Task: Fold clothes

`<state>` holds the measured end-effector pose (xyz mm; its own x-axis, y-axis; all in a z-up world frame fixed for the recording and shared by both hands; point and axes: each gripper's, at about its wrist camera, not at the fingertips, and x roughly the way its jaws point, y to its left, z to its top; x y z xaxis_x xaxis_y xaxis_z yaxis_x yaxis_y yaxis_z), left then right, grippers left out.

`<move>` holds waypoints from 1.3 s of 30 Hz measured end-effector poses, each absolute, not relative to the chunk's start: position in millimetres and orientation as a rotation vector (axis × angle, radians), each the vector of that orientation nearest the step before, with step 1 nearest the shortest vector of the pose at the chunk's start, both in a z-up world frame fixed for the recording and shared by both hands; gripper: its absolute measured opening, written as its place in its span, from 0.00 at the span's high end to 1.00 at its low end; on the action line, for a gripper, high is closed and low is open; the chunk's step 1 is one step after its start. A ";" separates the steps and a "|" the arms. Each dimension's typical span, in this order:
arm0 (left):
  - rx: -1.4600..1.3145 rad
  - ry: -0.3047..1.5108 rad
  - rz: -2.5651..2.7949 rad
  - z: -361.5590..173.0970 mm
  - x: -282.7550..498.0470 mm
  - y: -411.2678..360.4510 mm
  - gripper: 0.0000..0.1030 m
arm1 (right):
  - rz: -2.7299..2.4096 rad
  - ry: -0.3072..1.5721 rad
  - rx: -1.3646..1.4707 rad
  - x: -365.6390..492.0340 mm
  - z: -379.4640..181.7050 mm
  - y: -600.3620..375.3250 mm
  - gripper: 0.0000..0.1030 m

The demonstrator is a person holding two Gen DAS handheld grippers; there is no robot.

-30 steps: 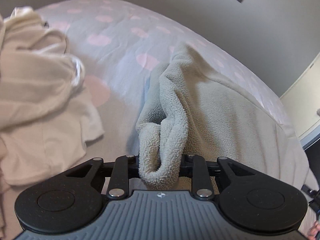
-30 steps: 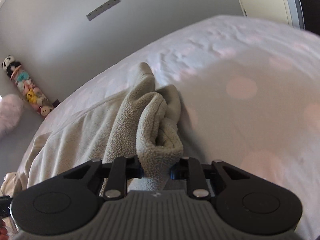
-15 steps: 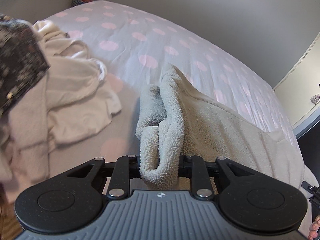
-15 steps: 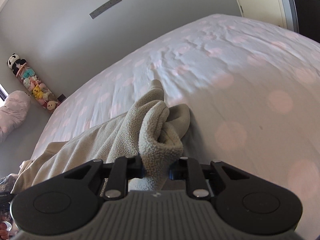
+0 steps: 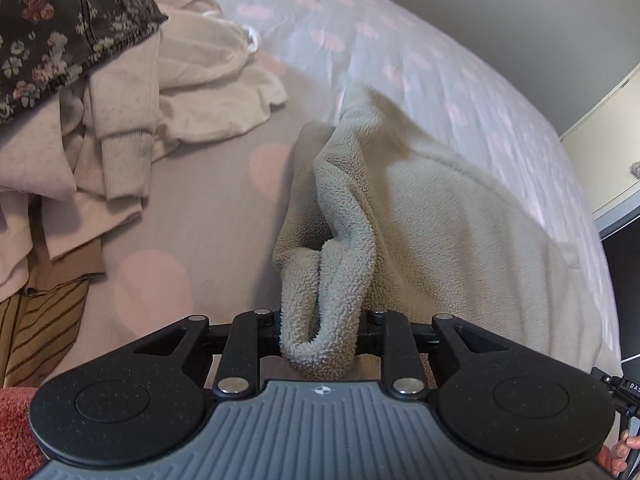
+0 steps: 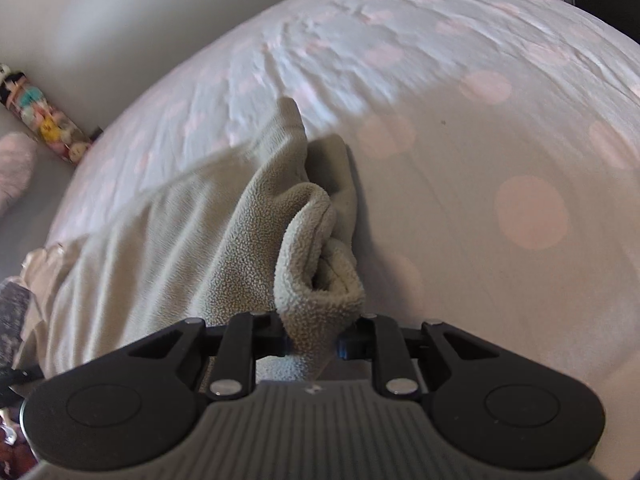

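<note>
Since half a second back: more of the heap now in the left wrist view, with the dark floral garment (image 5: 60, 20) larger at upper left and a striped cloth (image 5: 44, 328) newly in sight at lower left. Grey fleece (image 5: 420, 208) stretched a little flatter between the two grippers; wall strip nearly out of the right wrist view.

Left gripper (image 5: 320, 330) pinched tight on a rolled corner of the fleece. Right gripper (image 6: 312, 332) likewise clamped on the opposite bunched corner, fleece (image 6: 200, 232) trailing off to the left across the bed.

At far left, piled cream clothes (image 5: 120, 100) under the floral piece, close to the fleece but apart from it. A red towel edge (image 5: 16, 420) at the bottom left corner.

Underneath, a pale bedsheet (image 5: 208, 208) with pink dots, wrinkled farther back (image 6: 460, 160). Grey wall behind; row of small plush toys (image 6: 44, 120) on the floor by the wall. Cream door (image 5: 608, 152) at right.
</note>
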<state>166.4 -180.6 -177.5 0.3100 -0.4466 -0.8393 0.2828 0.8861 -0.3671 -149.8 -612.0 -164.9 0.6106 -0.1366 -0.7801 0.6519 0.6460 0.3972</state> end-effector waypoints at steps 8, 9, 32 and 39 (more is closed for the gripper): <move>-0.091 1.283 -0.411 -215.5 172.4 -188.2 0.77 | -0.536 0.981 0.635 -124.1 -184.8 -610.1 0.74; -0.080 1.282 -0.410 -216.2 171.6 -190.0 0.76 | -0.541 0.985 0.615 -122.2 -184.5 -608.0 0.72; -0.208 1.086 -0.575 -170.9 199.7 -200.9 0.58 | -0.424 0.783 0.566 -108.8 -168.0 -641.5 0.62; -0.190 1.068 -0.589 -204.5 208.2 -212.5 0.58 | -0.533 0.823 0.626 -85.2 -205.9 -659.1 0.81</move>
<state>208.2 -212.5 -204.5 0.3461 -0.5396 -0.7675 0.3607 0.8317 -0.4220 -85.2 -659.1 -205.9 0.5714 -0.1911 -0.7981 0.6505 0.6984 0.2985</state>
